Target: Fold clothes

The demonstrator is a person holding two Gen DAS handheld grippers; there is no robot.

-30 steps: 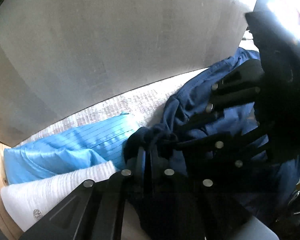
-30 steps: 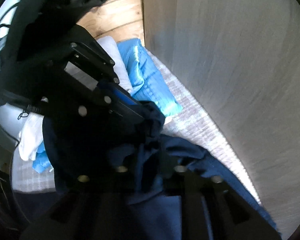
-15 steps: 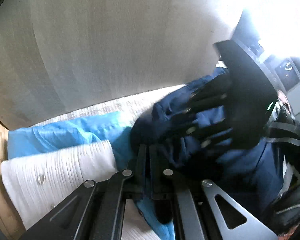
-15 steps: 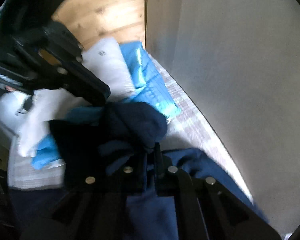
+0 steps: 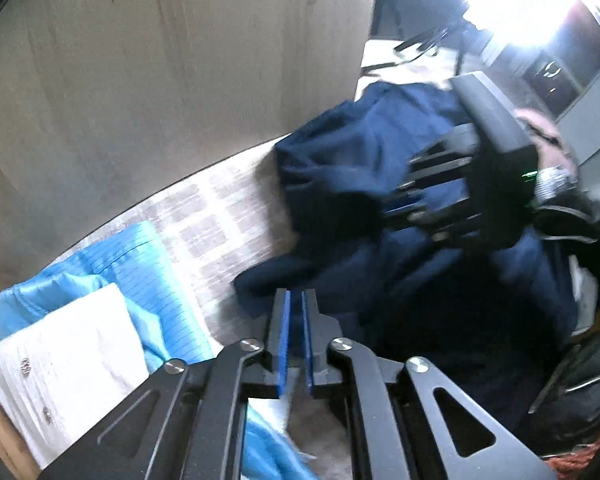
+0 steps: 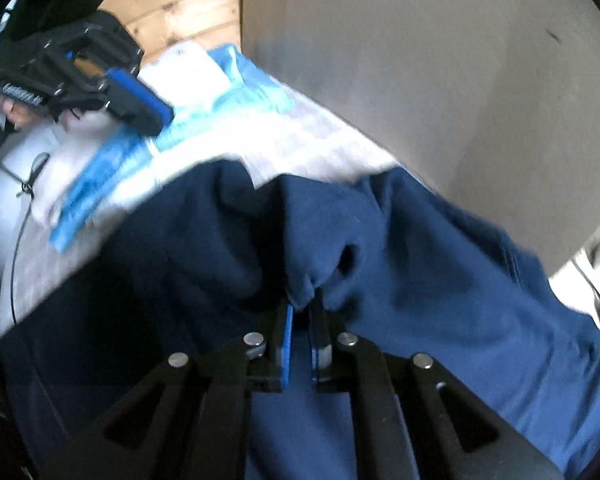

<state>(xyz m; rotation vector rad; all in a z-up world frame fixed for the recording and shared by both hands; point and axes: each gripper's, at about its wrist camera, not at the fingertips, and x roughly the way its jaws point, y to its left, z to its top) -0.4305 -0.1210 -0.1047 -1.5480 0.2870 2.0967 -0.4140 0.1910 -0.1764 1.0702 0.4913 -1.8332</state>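
The navy garment (image 6: 440,264) is soft matt cloth, rumpled into deep folds. The light blue garment (image 5: 140,264) is thinner cloth with a faint sheen and fine dark pinstripes. The white garment (image 5: 64,356) looks like ribbed cloth carrying small buttons, possibly metal. The bed cover (image 5: 220,224) is a coarse checked weave. Gripper links (image 5: 380,400) are matt black plastic with shiny metal rivets, and the pads (image 5: 283,336) are smooth blue. The panel (image 6: 440,80) is matt, faintly grained; the floor (image 6: 188,4) is glossy knotted wood.

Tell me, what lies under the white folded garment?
The light blue striped garment lies under the white folded garment, showing along its edge. How far it reaches below, and anything beneath it, is covered.
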